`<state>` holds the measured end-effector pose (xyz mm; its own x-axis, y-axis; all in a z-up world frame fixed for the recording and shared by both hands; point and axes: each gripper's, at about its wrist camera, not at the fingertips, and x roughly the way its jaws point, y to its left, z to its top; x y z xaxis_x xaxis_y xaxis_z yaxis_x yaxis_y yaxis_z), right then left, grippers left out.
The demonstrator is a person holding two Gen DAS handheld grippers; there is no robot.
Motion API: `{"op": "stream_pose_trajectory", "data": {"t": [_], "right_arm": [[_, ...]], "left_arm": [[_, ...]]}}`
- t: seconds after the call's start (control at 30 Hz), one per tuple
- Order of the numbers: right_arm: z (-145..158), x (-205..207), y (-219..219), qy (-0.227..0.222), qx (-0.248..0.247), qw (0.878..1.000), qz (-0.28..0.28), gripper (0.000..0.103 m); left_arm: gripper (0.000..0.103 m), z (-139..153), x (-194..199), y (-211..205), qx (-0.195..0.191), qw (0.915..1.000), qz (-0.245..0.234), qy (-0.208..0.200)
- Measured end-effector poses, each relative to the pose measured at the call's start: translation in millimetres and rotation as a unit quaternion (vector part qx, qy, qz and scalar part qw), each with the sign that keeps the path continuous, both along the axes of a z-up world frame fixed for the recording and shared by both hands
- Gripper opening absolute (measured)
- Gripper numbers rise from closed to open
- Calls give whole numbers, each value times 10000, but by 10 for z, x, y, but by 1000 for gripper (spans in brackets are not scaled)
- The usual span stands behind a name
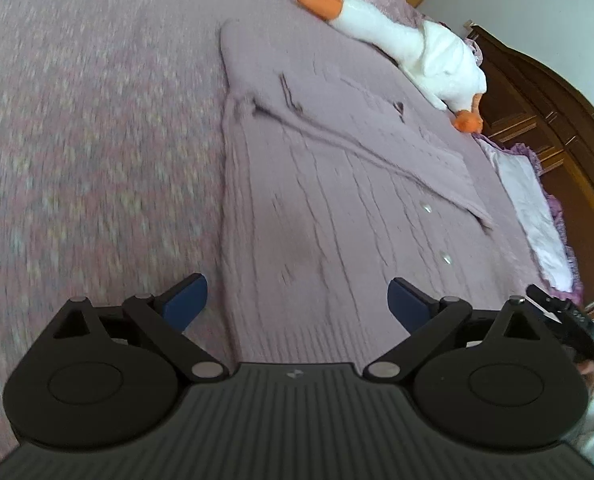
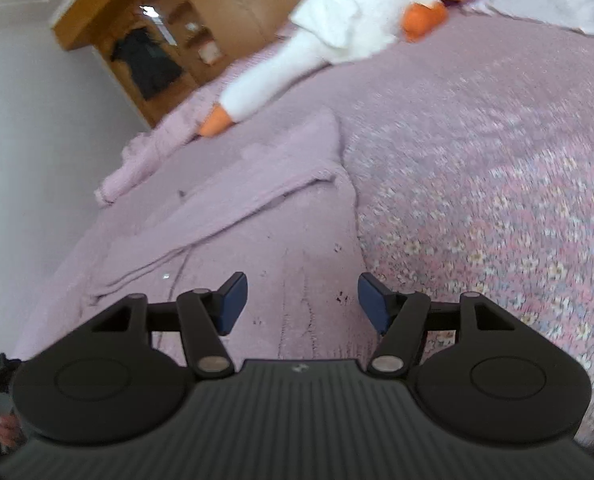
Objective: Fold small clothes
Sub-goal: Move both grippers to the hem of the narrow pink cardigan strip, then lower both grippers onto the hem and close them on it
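Lilac knit: I see a small cardigan [image 1: 337,184] made of soft ribbed wool, lying flat on the bed [image 1: 77,140].
Bed cover: pink and purple with tiny flowers [image 2: 497,200].
Writing: I can read no words anywhere; each gripper body has only a tiny mark that I cannot make out.
Buttons: two little shiny buttons [image 1: 437,234] sit on the cardigan's front.
Which way it points: the cardigan's long side runs away from my left gripper [image 1: 297,304], with the hem close to me and the collar end far off, near the toy.
Sleeve: one sleeve [image 1: 377,152] is folded slanting across the front.
Left fingers: spread wide apart, holding nothing, just above the hem.
Right gripper [image 2: 303,302]: its fingers are spread apart too, empty, over the cardigan's edge [image 2: 297,240] next to the flowery cover.
Toy: a white plush goose [image 1: 409,44] with orange beak and feet lies past the cardigan.
Far end: a white pillow [image 1: 533,216] and a dark wooden headboard [image 1: 557,120].
Blur: both views are a bit smeared.
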<state>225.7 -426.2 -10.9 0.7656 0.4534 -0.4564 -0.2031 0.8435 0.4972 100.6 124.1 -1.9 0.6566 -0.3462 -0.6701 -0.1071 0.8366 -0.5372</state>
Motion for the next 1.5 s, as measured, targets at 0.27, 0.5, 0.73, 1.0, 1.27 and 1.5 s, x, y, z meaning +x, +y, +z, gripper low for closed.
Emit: {"op": "stream_pose_trajectory", "data": {"t": [0.27, 0.5, 0.73, 1.0, 1.27, 1.5], "right_arm": [[-103, -104, -250, 393, 126, 9990, 150, 64], [-177, -153, -297, 494, 139, 9986, 129, 62], [-234, -158, -361, 516, 265, 9981, 184, 61], [-401, -295, -615, 1075, 1470, 9789, 926, 62], [-465, -78, -529, 1168, 1949, 9678, 1081, 63], [-466, 136, -443, 1215, 2179, 9626, 1056, 61]], "left_arm": [[101, -85, -419, -98, -525, 9986, -20, 69], [103, -188, 74, -103, -614, 9954, 221, -700], [103, -161, -5, -81, -852, 9941, 112, -661], [94, -222, -570, -176, -1181, 9913, 4, -590], [89, -258, -302, -142, -1201, 9903, 53, -695], [86, -293, -193, -99, -1425, 9870, 90, -733]]}}
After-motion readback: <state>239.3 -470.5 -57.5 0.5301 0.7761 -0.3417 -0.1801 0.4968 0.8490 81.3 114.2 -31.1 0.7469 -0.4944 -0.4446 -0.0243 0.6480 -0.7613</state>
